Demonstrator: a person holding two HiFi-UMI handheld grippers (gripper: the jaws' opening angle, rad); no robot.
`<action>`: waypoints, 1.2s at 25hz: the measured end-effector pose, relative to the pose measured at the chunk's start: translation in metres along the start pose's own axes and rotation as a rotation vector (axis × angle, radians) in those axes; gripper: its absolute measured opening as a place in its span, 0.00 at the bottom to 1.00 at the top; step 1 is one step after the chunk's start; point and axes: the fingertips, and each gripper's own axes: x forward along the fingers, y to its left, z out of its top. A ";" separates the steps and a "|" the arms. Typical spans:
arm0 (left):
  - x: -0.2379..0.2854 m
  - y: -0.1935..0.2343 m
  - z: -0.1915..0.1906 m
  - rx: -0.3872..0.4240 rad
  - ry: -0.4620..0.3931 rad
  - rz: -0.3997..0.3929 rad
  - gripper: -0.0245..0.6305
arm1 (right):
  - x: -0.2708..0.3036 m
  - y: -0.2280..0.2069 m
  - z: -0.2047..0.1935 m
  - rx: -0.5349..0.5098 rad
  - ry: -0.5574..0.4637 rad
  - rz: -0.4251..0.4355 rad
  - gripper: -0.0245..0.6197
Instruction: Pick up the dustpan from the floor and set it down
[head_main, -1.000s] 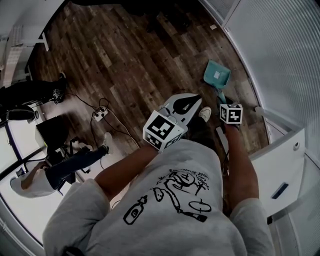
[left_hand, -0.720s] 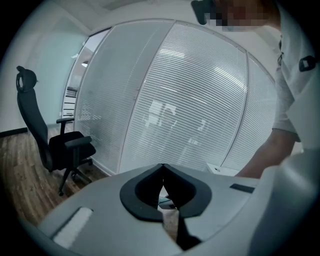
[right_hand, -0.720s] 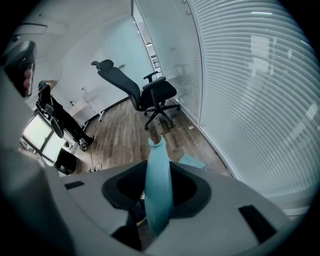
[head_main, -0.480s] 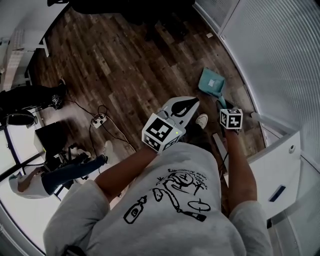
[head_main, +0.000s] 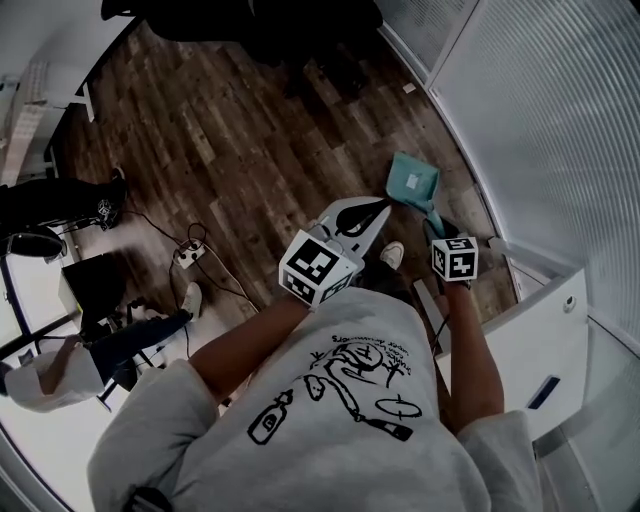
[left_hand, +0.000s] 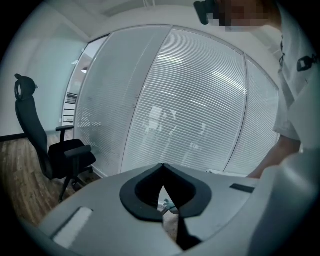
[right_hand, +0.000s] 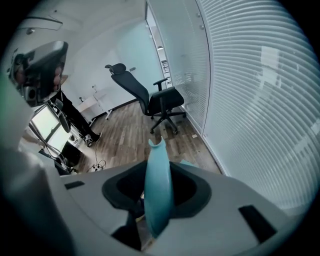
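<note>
1. The teal dustpan (head_main: 412, 180) shows right of centre in the head view, over the wooden floor (head_main: 250, 120) and near the slatted wall (head_main: 540, 130).
2. Its handle (right_hand: 158, 190) runs down-frame into the right gripper (head_main: 437, 228), whose jaws clamp it.
3. The left gripper (head_main: 372, 208) has its jaws together and empty, and is just left of the pan without touching it.

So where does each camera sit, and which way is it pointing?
Head view: on the person's head, looking steeply down at the wood floor; shows their shirt, arms, left gripper, right gripper, dustpan.
Left gripper view: on the left gripper, looking along its shut jaws at the blinds wall; one arm shows at right.
Right gripper view: on the right gripper, looking along jaws clamped on the dustpan handle; no body clearly visible.
Shared: both gripper views show the office chair.
</note>
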 end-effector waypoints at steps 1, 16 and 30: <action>0.000 -0.001 0.003 0.003 -0.005 0.000 0.04 | -0.005 0.002 0.002 -0.002 -0.001 0.001 0.21; -0.001 0.000 0.038 0.026 -0.048 -0.001 0.04 | -0.089 0.033 0.073 -0.059 -0.042 0.014 0.21; -0.013 -0.001 0.076 0.036 -0.115 0.007 0.04 | -0.185 0.071 0.145 -0.175 -0.144 0.013 0.21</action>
